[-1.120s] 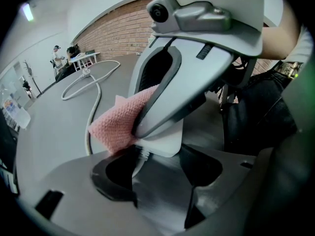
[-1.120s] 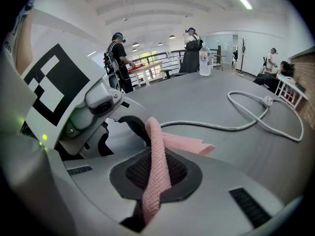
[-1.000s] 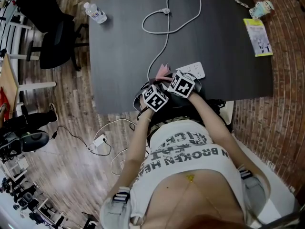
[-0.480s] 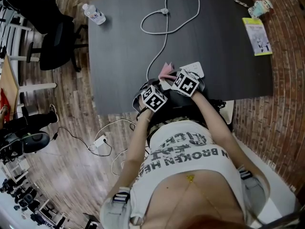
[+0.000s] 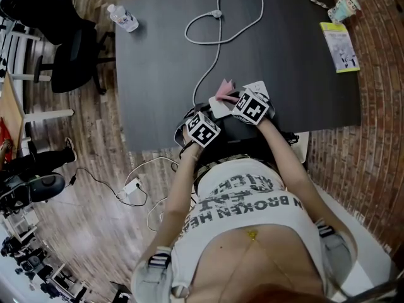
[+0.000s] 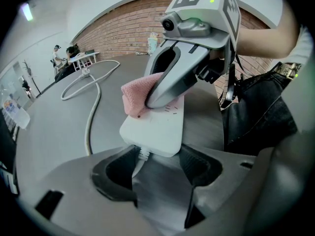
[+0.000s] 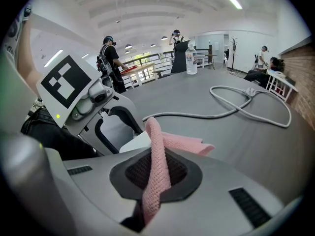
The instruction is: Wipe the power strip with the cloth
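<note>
Pose | left claw (image 6: 158,157) clamps power strip (image 6: 158,126) end | right claw (image 7: 156,168) presses cloth (image 7: 185,143) atop

"BROKEN" in dark capitals on the person's white shirt (image 5: 252,202)

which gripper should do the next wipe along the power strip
Right. The right gripper is shut on the pink cloth, which is pressed on the power strip; the left gripper just clamps the strip's cable end.

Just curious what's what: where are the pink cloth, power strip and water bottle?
pink cloth (image 7: 156,166): right gripper view, on its upright fold.
power strip (image 6: 158,129): left gripper view, on its white top face.
water bottle (image 5: 124,18): head view, on its body.
</note>
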Motion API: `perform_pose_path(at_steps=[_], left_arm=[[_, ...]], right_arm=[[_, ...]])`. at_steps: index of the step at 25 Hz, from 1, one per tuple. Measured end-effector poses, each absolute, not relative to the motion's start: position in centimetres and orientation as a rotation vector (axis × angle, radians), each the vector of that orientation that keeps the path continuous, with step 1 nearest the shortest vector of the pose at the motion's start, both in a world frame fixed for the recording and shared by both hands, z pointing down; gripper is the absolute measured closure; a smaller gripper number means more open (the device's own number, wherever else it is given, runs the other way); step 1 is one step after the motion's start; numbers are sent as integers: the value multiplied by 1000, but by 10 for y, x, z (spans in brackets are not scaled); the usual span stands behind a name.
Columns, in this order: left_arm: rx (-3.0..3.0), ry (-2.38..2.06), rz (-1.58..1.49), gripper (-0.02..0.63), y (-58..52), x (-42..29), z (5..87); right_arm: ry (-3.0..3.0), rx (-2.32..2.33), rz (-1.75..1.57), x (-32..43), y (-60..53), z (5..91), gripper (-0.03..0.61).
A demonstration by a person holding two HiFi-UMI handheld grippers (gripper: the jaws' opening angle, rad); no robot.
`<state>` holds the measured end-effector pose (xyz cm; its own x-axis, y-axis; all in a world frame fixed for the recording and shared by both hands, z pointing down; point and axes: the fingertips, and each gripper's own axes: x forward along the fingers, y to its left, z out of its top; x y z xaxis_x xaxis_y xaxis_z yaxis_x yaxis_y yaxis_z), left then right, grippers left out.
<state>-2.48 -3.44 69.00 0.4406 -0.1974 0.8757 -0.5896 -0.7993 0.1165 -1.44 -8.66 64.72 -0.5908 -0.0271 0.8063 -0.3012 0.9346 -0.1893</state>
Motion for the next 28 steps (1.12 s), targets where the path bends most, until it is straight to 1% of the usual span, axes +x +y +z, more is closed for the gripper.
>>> perform_pose_path(at_steps=[28], left_arm=[[2292,-644,1300,350,-32,-21,687]], right_arm=[[-2148,361,417,38,-108,648,562]])
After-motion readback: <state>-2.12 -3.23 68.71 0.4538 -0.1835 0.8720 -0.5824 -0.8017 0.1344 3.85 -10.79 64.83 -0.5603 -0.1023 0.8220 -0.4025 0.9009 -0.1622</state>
